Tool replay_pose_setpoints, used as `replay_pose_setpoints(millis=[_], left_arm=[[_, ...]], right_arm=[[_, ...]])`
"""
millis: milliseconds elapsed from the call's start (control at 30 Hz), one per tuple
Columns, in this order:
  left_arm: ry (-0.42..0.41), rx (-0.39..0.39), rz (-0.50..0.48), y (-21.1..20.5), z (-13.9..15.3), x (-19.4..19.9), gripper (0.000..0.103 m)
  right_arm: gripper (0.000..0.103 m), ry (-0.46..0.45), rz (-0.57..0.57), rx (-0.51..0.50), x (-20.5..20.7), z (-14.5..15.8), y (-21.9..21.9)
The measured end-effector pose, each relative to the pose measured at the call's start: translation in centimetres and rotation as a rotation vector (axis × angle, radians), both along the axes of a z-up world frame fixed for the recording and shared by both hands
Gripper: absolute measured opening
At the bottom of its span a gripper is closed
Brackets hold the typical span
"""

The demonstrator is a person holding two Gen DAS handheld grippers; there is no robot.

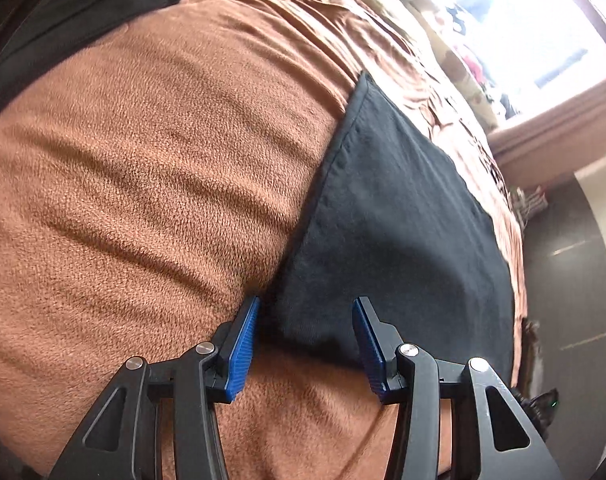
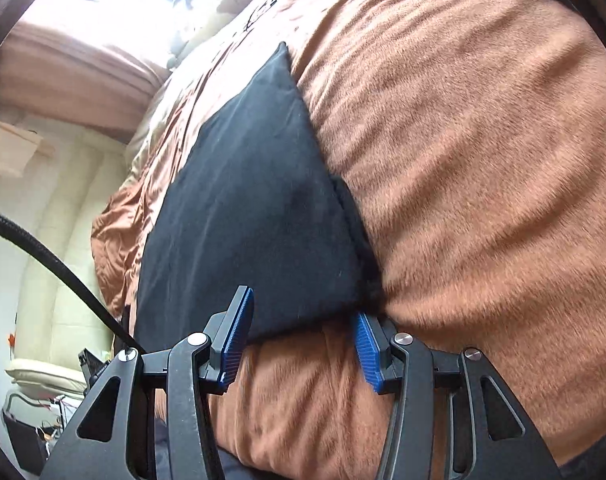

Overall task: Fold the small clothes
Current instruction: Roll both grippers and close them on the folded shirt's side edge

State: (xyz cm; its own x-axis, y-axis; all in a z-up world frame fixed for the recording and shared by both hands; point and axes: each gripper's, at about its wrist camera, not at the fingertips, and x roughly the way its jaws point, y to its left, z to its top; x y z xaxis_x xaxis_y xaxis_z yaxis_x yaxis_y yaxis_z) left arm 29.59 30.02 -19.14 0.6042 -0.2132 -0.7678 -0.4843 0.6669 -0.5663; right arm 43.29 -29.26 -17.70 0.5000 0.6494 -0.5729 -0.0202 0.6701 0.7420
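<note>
A small black garment lies flat on a brown fleece blanket, folded into a neat panel with a stitched hem along its left edge. My left gripper stands open just above the near edge of that cloth, blue pads wide apart, nothing between them. In the right wrist view the same black garment spreads ahead on the blanket. My right gripper is open too, with its fingertips at the garment's near edge, the right pad by the near right corner.
Another dark cloth lies at the far left of the blanket. A patterned pillow and a bright window are beyond. The bed edge drops to a dark floor. A black cable runs at my right gripper's left.
</note>
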Motion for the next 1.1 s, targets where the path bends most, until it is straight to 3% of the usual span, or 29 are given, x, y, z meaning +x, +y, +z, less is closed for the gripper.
replay_pose_setpoints(millis=[133, 367, 467, 533, 633, 800, 833, 867, 900, 967, 1100], left_arm=[[-0.023, -0.055, 0.062, 0.6, -0.3, -0.2, 0.049], [-0.07, -0.087, 0.097, 1.0, -0.6, -0.3, 0.048], [-0.1, -0.086, 0.069, 0.1, 0.1, -0.5, 0.037], [-0.145, -0.112, 0.052, -0.5, 0.6, -0.8, 0.036], [-0.154, -0.063, 0.045, -1.1, 1.3, -0.5, 0.036], [-0.084, -0.014, 0.06, -0.9, 0.4, 1.0, 0.035], [-0.077, -0.002, 0.065, -0.8, 0.2, 1.2, 0.031], [-0.064, 0.007, 0.075, -0.6, 0.0, 1.3, 0.018], [-0.044, 0.012, 0.086, -0.3, -0.2, 1.4, 0.011], [-0.05, -0.01, 0.099, 0.1, -0.3, 1.2, 0.008], [-0.079, 0.025, 0.099, 0.2, 0.9, 0.5, 0.006]], right_arm=[[0.031, -0.008, -0.027, -0.002, 0.4, -0.4, 0.0], [0.015, -0.006, -0.056, 0.0, -0.8, -0.7, 0.1], [0.011, -0.003, -0.069, 0.009, -1.0, -0.7, 0.1], [0.01, -0.007, -0.075, 0.011, -1.2, -0.6, 0.0], [0.01, -0.014, -0.08, -0.005, -1.7, -0.3, -0.1], [0.01, -0.018, -0.077, -0.032, -1.2, 0.2, 0.6], [0.01, -0.016, -0.079, -0.031, -1.0, 0.2, 0.7], [0.01, -0.009, -0.086, -0.025, -1.1, 0.1, 0.6], [0.01, 0.001, -0.095, -0.013, -0.6, 0.0, 0.8], [0.006, 0.013, -0.12, 0.0, -0.7, 0.1, 0.5], [0.003, -0.041, -0.158, -0.049, -1.3, 2.3, 0.8]])
